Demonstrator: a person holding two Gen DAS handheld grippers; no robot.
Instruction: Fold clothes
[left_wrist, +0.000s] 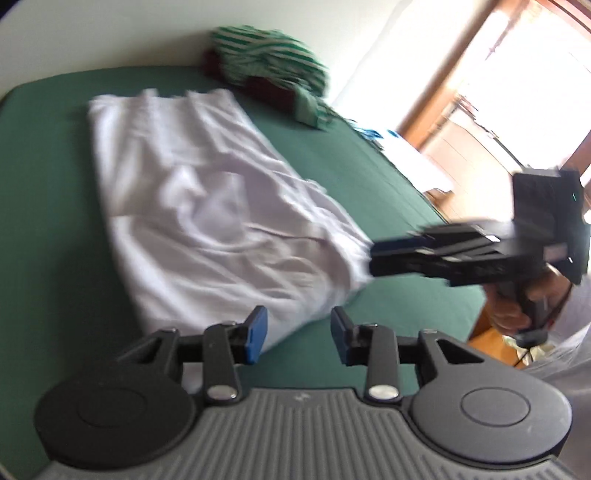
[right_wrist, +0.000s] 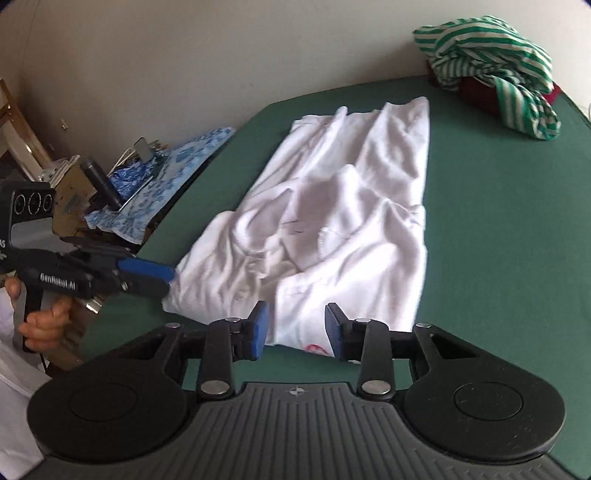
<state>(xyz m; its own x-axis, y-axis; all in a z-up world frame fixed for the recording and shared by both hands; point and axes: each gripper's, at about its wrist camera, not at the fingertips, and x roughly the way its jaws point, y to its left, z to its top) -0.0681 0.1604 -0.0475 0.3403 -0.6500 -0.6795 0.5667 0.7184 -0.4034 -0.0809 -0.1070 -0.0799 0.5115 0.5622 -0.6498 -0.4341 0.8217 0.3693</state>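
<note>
A white shirt (left_wrist: 207, 206) lies partly folded and wrinkled on the green table (left_wrist: 48, 221); it also shows in the right wrist view (right_wrist: 343, 221). My left gripper (left_wrist: 298, 334) is open and empty just above the shirt's near edge; in the right wrist view (right_wrist: 166, 277) it sits at the shirt's left corner. My right gripper (right_wrist: 295, 330) is open and empty over the shirt's near hem; in the left wrist view (left_wrist: 376, 258) it hovers at the shirt's right corner.
A green-and-white striped garment (right_wrist: 491, 66) lies heaped on a dark red item at the table's far end, also in the left wrist view (left_wrist: 273, 70). Blue patterned cloth and clutter (right_wrist: 147, 184) lie beyond the table's left edge. A bright window (left_wrist: 517, 74) is at the right.
</note>
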